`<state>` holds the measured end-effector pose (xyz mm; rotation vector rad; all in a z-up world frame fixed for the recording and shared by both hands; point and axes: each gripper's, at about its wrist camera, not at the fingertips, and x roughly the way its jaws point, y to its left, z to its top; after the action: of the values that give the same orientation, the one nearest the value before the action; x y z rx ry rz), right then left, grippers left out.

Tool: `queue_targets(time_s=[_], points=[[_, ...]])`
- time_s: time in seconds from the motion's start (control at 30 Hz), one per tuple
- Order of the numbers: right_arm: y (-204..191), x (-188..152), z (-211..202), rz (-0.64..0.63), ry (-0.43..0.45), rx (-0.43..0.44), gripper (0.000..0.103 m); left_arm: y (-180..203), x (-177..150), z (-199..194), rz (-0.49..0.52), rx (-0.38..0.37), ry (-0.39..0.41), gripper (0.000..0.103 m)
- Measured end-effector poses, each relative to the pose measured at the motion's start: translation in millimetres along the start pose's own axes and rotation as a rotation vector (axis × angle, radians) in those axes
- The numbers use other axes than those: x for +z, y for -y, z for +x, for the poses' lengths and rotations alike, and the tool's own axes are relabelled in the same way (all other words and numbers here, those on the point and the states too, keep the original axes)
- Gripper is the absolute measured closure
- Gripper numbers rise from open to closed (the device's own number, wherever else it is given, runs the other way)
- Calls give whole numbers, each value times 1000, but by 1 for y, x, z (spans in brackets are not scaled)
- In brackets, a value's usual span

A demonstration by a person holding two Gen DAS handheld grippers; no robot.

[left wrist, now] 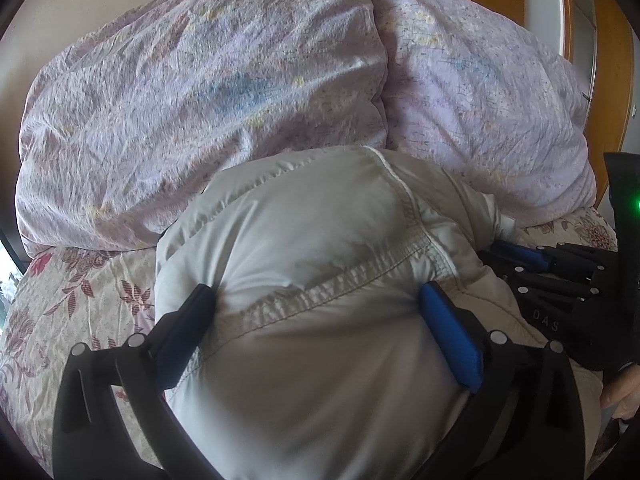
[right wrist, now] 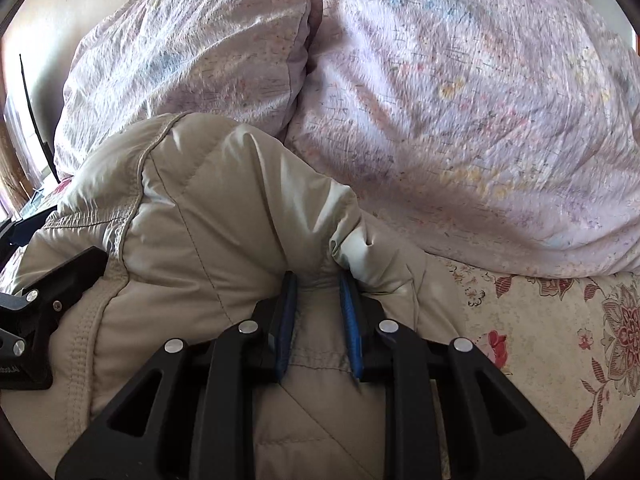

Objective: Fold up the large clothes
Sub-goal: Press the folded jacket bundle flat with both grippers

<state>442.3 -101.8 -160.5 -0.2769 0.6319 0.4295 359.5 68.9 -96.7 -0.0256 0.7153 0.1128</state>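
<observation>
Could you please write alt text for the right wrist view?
The right gripper pinches a fold of a beige padded jacket on a floral bedsheet. Two lilac pillows lie behind it.

Both fisheye views were lit by soft daylight. In the right wrist view it entered from a bright window strip (right wrist: 16, 128) at the left edge. Straight lines bowed toward the rims, and dark vignetting closed the corners. The padded garment (left wrist: 320, 240) carried pale sheen on its creases and blurred near the lens. The pillows (right wrist: 460, 120) showed slight smear. A green indicator light (left wrist: 633, 203) glared at the right.
</observation>
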Motion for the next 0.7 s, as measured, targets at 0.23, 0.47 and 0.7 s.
queue_targets(time_s=[0.23,0.47,0.7], points=[[2,3,6,4,10,11,80,-1,1,5,-15,2,12,2],[3,4,7,1,19,15,80,-1,2,6,-21,6,20,2],[-6,-3,-14,-21,45,-60,77,6,3,-9,9,53,30,2]])
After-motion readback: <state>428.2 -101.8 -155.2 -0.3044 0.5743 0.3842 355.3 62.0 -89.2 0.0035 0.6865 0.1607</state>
